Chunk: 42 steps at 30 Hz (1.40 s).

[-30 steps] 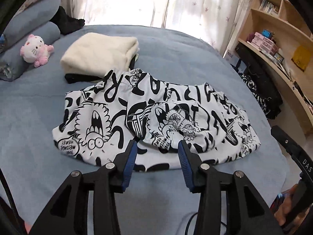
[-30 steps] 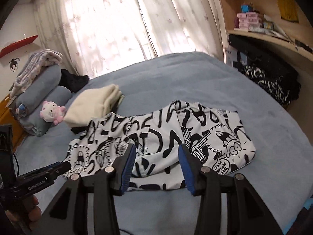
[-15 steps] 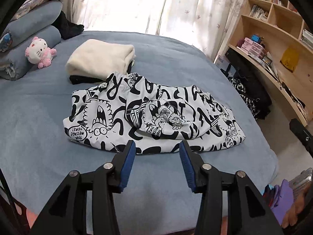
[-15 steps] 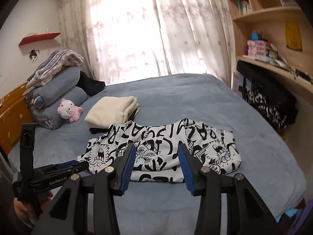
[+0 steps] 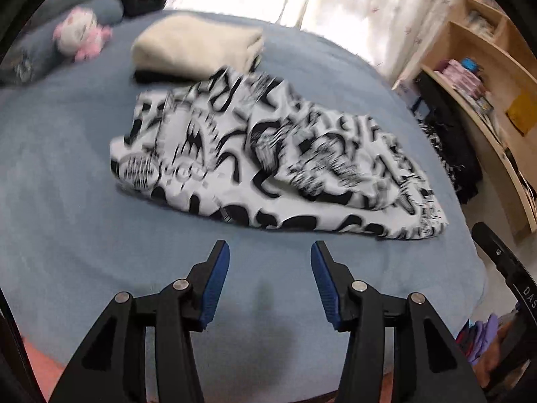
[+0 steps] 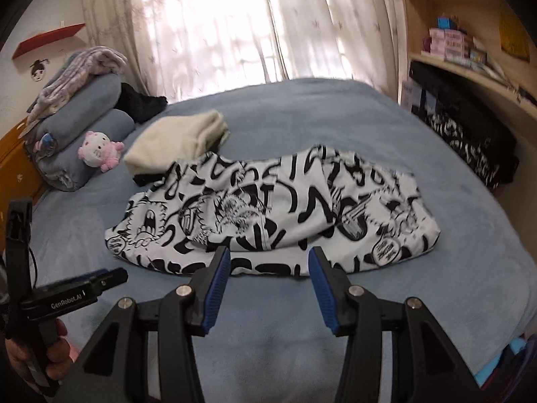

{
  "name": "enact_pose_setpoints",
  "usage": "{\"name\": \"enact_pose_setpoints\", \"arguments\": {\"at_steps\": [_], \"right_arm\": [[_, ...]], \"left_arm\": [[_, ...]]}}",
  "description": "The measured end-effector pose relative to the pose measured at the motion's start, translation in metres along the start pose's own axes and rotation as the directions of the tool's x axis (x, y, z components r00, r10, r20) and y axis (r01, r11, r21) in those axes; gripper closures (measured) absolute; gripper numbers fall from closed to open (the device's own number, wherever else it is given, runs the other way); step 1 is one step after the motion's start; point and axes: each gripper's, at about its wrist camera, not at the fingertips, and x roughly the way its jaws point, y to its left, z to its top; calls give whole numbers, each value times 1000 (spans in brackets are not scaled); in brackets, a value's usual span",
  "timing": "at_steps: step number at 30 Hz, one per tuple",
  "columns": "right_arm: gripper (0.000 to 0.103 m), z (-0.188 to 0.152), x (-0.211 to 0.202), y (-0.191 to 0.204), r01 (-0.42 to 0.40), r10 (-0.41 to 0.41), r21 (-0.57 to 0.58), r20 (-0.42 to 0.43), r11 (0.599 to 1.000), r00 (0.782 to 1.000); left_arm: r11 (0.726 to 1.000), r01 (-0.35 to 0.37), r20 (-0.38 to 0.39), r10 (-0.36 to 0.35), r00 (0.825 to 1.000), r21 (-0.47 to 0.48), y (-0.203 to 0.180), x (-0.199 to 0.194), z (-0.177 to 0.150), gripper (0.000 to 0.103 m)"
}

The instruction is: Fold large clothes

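A white garment with black cartoon print (image 5: 268, 161) lies partly folded across the blue bed (image 5: 84, 218); it also shows in the right wrist view (image 6: 275, 215). My left gripper (image 5: 270, 255) is open and empty, just short of the garment's near edge. My right gripper (image 6: 268, 258) is open and empty, over the near hem. The left wrist view is blurred by motion. The left gripper's body shows at the lower left of the right wrist view (image 6: 67, 288).
A folded cream garment (image 6: 178, 141) on a black one lies behind the printed garment. A pink plush toy (image 6: 99, 149) and rolled blue bedding (image 6: 77, 124) sit at the bed's left. Wooden shelves (image 6: 470, 60) and dark bags (image 6: 470, 134) stand at the right.
Both grippers pulled back from the garment and then came closer again, staying open. The garment has not moved.
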Motion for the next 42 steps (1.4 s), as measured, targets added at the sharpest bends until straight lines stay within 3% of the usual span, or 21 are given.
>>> {"name": "enact_pose_setpoints", "arguments": {"at_steps": [3,8,11,13,17,21,25,29,32,34,37,42], "right_arm": [[55,-1,23,-3,0,1,29,-24,1000,1000],[56,2,58,-4,9,-7,47,-31,999,999],[69,8,77,1,2,-2,31,-17,1000,1000],[72,13,91,6,-4,4,13,-20,1000,1000],[83,26,121,18,-17,16,-23,-27,1000,1000],[83,43,151,35,-21,19,-61,-22,998,1000],[83,65,184,47,-12,12,-86,-2,996,1000],[83,71,219,49,-22,18,-67,-51,997,999],[83,52,246,42,-12,6,-38,-173,999,985],[82,39,244,40,-18,9,-54,-167,998,986],[82,22,231,40,-15,-1,-113,-143,993,990],[81,16,221,12,-130,131,17,-161,991,978]], "left_arm": [[997,20,-37,-23,999,-72,19,26,2,54],[976,42,-38,-52,998,-215,52,64,7,54],[954,34,-32,-46,998,-299,71,84,10,54],[936,54,-2,-58,998,-349,82,96,13,54],[918,80,48,-67,997,-387,93,111,28,54],[909,82,62,-62,996,-409,97,130,45,54],[926,51,104,-13,995,-375,87,138,58,58],[945,13,169,45,985,-328,76,133,72,81],[978,-64,259,116,959,-198,47,115,77,92],[988,-127,337,148,930,-85,15,100,81,92],[987,-156,413,131,901,28,-24,88,88,93],[977,-148,465,62,883,151,-86,84,107,93]]}}
